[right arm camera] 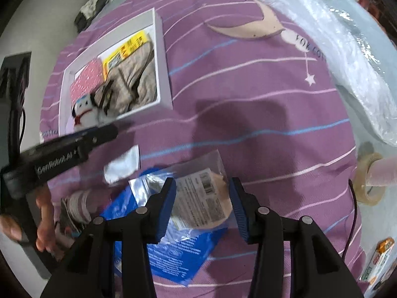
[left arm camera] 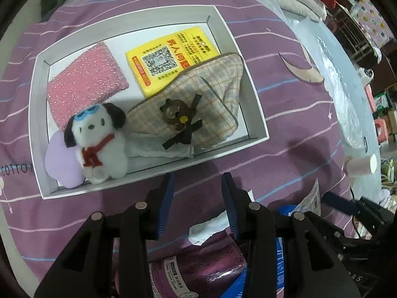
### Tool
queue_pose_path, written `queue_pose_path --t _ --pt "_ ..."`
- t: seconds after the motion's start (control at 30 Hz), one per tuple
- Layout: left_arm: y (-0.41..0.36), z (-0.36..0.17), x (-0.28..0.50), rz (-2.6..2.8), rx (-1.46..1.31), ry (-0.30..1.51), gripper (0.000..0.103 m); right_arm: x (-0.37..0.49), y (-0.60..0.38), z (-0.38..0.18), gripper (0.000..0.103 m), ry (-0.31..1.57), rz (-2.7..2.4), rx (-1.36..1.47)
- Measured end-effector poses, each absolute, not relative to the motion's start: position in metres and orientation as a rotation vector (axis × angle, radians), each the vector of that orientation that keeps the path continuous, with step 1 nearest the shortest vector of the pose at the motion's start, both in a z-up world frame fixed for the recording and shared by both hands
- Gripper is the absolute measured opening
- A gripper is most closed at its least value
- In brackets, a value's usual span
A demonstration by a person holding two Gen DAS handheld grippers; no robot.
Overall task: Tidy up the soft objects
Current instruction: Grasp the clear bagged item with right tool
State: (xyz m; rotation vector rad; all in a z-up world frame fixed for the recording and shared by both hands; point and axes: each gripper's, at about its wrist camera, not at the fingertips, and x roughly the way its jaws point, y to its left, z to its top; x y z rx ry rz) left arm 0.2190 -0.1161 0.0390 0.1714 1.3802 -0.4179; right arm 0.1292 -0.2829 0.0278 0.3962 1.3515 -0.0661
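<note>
A white box lies on a purple striped bedsheet and holds soft things: a white plush dog with black ears and a red scarf at the near corner, a pink sparkly sponge, a yellow packet, and a plaid pouch leaning over that packet. Clear plastic wrap lies at the bed's far edge.

The left tool hovers just beside the box's near wall, partly open and empty. The right tool stands open above a clear-wrapped packet on a blue bag; no pad presses it.
</note>
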Motion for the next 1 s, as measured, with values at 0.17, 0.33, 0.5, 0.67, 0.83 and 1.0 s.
queue_pose_path --t 0.17,0.33,0.5,0.67,0.83,1.0 --pt "-0.124 0.033 0.217 -0.420 0.207 1.386 0.041 0.131 -0.282 0.020 0.069 1.351 0.006 0.409" --pt "-0.125 0.027 0.219 -0.411 0.205 1.395 0.041 0.134 -0.268 0.012 0.070 1.392 0.022 0.320" --pt "-0.120 0.029 0.219 -0.413 0.187 1.395 0.041 0.135 -0.274 0.014 0.046 1.366 -0.041 0.305" --pt "-0.113 0.033 0.219 -0.417 0.187 1.391 0.041 0.135 -0.290 0.012 0.019 1.349 -0.100 0.346" --pt "-0.110 0.036 0.219 -0.421 0.173 1.390 0.041 0.133 -0.301 0.022 0.010 1.290 -0.074 0.401" --pt "-0.107 0.038 0.219 -0.422 0.167 1.389 0.041 0.130 -0.305 0.038 0.007 1.210 -0.068 0.440"
